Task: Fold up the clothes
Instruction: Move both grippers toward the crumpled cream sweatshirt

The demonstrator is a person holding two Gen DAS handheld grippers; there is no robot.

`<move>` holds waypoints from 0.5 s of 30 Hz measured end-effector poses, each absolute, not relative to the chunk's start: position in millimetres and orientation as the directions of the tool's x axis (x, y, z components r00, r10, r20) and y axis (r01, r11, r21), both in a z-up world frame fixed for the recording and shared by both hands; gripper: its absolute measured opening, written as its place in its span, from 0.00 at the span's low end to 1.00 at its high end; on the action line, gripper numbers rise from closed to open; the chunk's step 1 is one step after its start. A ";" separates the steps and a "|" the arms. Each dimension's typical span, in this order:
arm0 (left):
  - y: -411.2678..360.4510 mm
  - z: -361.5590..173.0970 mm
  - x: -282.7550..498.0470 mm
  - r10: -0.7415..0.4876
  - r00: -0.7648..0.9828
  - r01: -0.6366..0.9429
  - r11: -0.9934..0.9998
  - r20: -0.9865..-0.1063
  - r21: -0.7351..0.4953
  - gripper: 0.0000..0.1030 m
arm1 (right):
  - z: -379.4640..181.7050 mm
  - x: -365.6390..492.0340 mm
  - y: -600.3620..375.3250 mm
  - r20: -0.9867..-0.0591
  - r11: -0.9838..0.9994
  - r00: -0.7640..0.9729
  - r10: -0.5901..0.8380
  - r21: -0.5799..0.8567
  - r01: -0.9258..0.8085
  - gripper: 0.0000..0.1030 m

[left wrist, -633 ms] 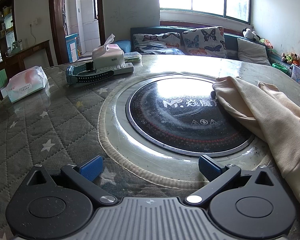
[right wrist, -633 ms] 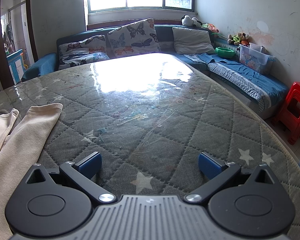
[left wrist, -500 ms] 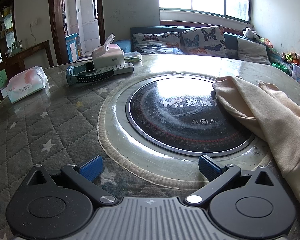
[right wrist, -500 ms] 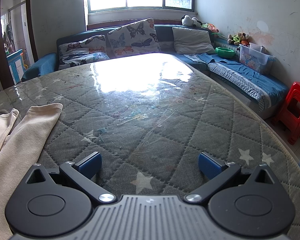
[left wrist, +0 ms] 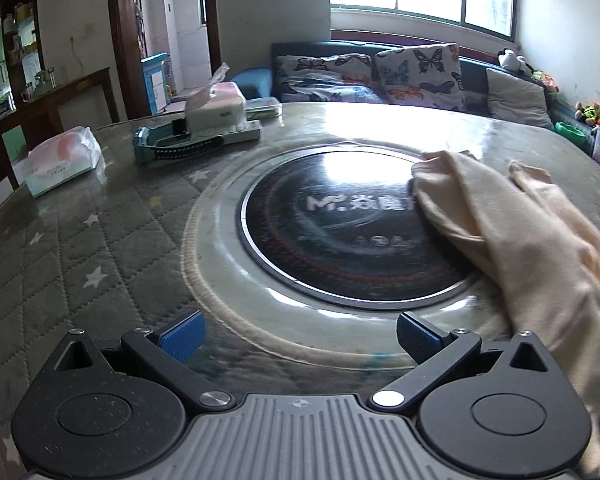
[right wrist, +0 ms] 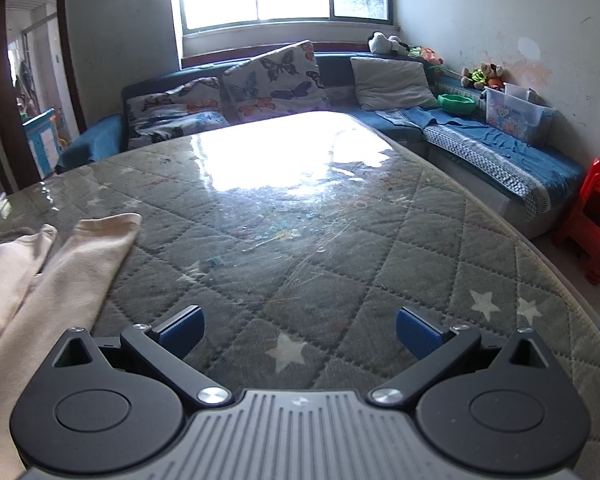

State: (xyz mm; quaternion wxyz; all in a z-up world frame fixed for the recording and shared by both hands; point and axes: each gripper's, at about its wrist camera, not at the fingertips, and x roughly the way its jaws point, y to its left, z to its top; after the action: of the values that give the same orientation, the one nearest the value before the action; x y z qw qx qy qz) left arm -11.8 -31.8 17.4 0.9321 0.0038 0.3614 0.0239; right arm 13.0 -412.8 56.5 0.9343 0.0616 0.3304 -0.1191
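Note:
A cream garment (left wrist: 532, 248) lies loosely bunched on the right of the left wrist view, one sleeve end reaching onto the black round cooktop (left wrist: 340, 232). My left gripper (left wrist: 298, 338) is open, low over the table, just left of the cloth with nothing between its blue pads. In the right wrist view the same cream garment (right wrist: 52, 280) runs along the left edge, its sleeve ends pointing away. My right gripper (right wrist: 298, 334) is open over bare quilted table cover, to the right of the cloth.
The round table (right wrist: 340, 240) has a glossy quilted grey cover with stars. At its far left stand a tissue box (left wrist: 216, 106), a remote (left wrist: 236, 136), a teal watch (left wrist: 160, 148) and a tissue pack (left wrist: 60, 164). A sofa (right wrist: 480, 140) and red stool (right wrist: 596, 216) flank the table.
Both grippers have lifted and tilted slightly, so the view has shifted a little. The garment lies as before, and both stay open.

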 end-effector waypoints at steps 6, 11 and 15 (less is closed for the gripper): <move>-46.8 27.0 -17.8 0.024 0.730 -0.036 0.999 -0.683 -0.004 1.00 | 65.4 -8.0 -398.8 -0.600 0.978 0.783 -0.167 -0.001 0.208 1.00; -60.8 31.6 -27.2 0.012 0.724 -0.017 1.000 -0.690 0.000 1.00 | 74.5 -30.3 -387.2 -0.574 0.989 0.811 -0.109 0.017 0.145 1.00; -69.5 33.4 -34.1 -0.004 0.718 -0.007 1.000 -0.696 -0.013 1.00 | 78.8 -47.0 -376.2 -0.570 0.994 0.818 -0.079 0.011 0.104 1.00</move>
State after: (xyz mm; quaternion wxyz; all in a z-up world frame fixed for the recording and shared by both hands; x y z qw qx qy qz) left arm -34.1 -69.5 33.4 0.9267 -0.0075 0.3756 0.0006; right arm -47.0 -376.2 78.8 0.9532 0.0210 0.2979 -0.0481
